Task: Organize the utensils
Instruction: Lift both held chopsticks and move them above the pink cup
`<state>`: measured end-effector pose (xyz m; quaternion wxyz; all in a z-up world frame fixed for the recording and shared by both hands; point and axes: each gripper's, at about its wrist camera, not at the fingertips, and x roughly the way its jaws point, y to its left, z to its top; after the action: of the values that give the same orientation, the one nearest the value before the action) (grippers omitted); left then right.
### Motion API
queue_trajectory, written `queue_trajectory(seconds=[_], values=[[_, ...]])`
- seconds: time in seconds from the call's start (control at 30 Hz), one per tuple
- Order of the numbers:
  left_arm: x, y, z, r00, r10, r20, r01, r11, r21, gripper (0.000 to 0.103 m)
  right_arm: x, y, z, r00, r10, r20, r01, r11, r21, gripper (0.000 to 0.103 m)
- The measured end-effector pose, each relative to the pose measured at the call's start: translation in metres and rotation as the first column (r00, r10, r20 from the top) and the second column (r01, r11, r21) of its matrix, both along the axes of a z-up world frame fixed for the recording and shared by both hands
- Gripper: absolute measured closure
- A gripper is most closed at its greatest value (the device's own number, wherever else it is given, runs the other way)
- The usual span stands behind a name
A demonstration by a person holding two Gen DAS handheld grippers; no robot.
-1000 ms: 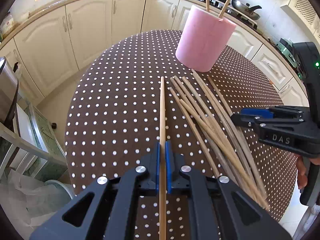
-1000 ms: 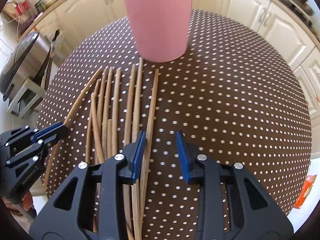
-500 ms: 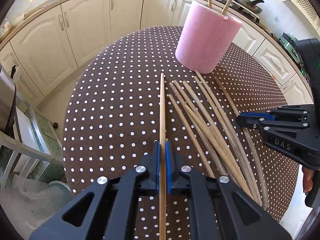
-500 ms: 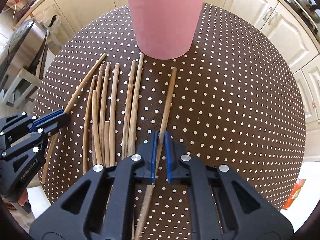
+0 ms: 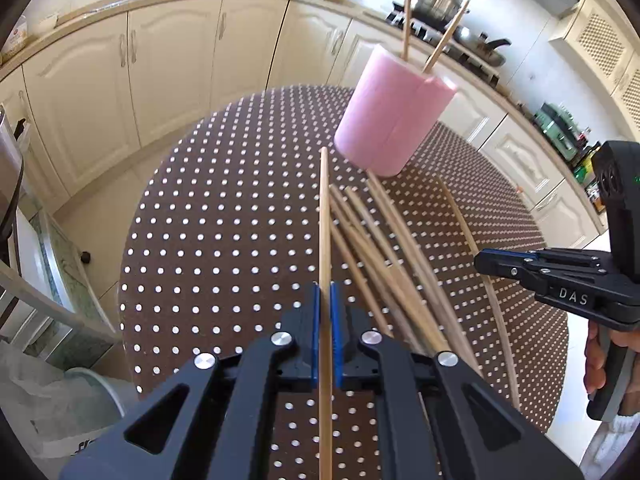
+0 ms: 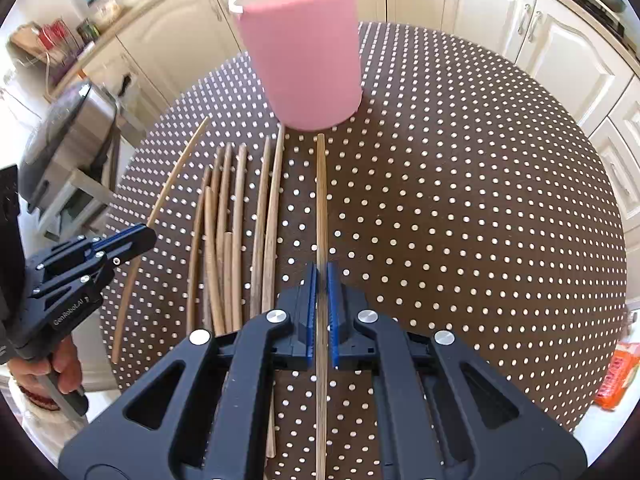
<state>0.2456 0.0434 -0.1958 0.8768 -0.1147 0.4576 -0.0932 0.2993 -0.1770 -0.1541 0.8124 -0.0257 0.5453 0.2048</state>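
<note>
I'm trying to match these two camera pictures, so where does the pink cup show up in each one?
Left wrist view: the pink cup stands upper right of centre, beyond the far ends of the loose chopsticks.
Right wrist view: the pink cup stands at top centre, straight ahead of the right gripper.
Shared landmark: the two chopsticks standing in the cup, seen in both.

Your right gripper (image 5: 496, 262) shows "DAS" in pale letters along its black side. Your left gripper (image 6: 138, 238) reads "GenRobot.AI" on its black body, and nothing else is legible.
</note>
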Motion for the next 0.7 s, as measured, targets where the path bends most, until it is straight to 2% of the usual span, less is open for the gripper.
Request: queue_trajectory(seconds=[0.17,0.33,0.57,0.7], values=[[-0.016,-0.003,0.015,0.994,-0.007,0.105,0.009,1.0,-0.021,0.097,-0.019,-0.027,0.02,0.998,-0.025,0.063,0.019,0.996,0.084,0.097],[-0.025,-0.014,0.035,0.977,-0.015,0.213,0.024,0.999,-0.04,0.097,-0.033,-0.04,0.048,0.988,-0.052,0.146,0.029,0.987,0.157,0.097],[-0.04,-0.035,0.063,0.922,-0.048,0.384,0.073,0.996,-0.051,0.097,-0.053,-0.041,0.081,0.965,-0.067,0.254,0.011,0.977,0.212,0.097],[-0.041,-0.045,0.077,0.892,-0.054,0.449,0.093,0.994,-0.064,0.097,-0.056,-0.044,0.099,0.949,-0.077,0.304,0.002,0.971,0.239,0.097]])
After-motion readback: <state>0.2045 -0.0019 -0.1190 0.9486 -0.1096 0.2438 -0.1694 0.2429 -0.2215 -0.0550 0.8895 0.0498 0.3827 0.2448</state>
